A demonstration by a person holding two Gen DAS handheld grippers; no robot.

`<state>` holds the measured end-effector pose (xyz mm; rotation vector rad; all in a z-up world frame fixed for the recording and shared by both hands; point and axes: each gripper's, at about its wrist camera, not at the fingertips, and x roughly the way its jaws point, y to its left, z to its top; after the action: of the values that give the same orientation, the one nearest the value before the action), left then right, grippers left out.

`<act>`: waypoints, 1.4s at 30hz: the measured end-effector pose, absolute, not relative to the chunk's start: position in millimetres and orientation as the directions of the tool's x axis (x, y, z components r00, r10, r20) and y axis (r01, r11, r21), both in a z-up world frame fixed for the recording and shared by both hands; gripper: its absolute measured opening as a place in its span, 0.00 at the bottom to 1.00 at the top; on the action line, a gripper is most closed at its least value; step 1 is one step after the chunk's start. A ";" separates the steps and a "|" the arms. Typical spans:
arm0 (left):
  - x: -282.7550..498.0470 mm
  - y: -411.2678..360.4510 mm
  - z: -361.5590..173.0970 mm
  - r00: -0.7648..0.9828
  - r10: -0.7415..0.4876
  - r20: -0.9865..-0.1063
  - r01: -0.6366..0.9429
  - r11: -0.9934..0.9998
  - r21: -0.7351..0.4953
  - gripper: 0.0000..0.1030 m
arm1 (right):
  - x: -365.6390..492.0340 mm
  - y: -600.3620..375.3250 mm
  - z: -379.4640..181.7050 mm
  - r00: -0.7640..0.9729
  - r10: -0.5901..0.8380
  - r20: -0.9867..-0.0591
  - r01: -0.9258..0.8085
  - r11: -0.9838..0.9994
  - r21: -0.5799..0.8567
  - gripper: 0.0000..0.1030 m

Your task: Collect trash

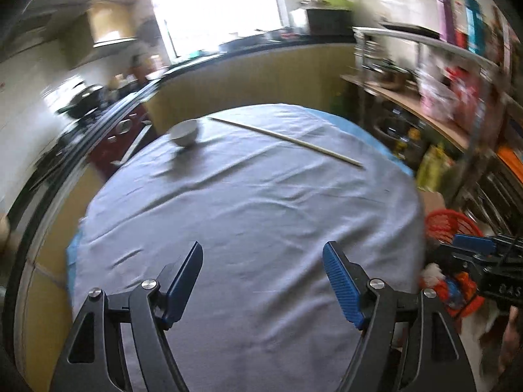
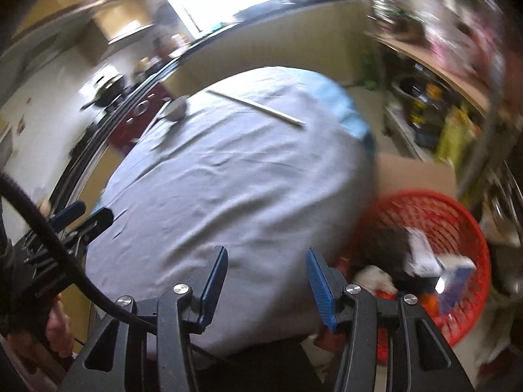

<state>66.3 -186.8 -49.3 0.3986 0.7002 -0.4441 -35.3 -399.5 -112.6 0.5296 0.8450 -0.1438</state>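
A red mesh trash basket (image 2: 457,228) stands on the floor to the right of the round table (image 2: 228,176), with paper and wrappers (image 2: 421,254) inside; it also shows in the left wrist view (image 1: 447,225). My right gripper (image 2: 266,261) is open and empty over the table's near right edge, beside the basket. My left gripper (image 1: 261,254) is open and empty above the near part of the table (image 1: 248,202). The right gripper also shows in the left wrist view (image 1: 474,245), over the basket. The left gripper appears at the left edge of the right wrist view (image 2: 81,214).
A white bowl (image 1: 185,133) and a pair of chopsticks (image 1: 287,140) lie at the far side of the grey tablecloth. A cardboard sheet (image 2: 415,173) leans behind the basket. Shelves with goods (image 1: 441,104) stand on the right; a kitchen counter (image 1: 248,52) runs behind.
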 end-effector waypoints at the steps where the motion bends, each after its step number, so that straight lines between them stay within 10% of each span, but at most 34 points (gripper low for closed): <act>1: 69.1 -178.5 -48.0 0.688 -0.242 -0.684 0.495 0.846 0.199 0.74 | -28.4 -390.8 -107.7 0.667 0.088 -0.740 0.303 0.875 0.378 0.52; 42: 79.9 0.1 9.4 0.817 -0.025 -0.576 0.114 0.986 0.119 0.75 | 54.0 -190.4 -13.1 0.759 0.202 -0.618 -0.103 0.976 0.192 0.57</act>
<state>79.9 0.1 9.4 0.1507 0.6102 -0.0746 54.0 -190.4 -13.1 0.1494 0.6891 0.1670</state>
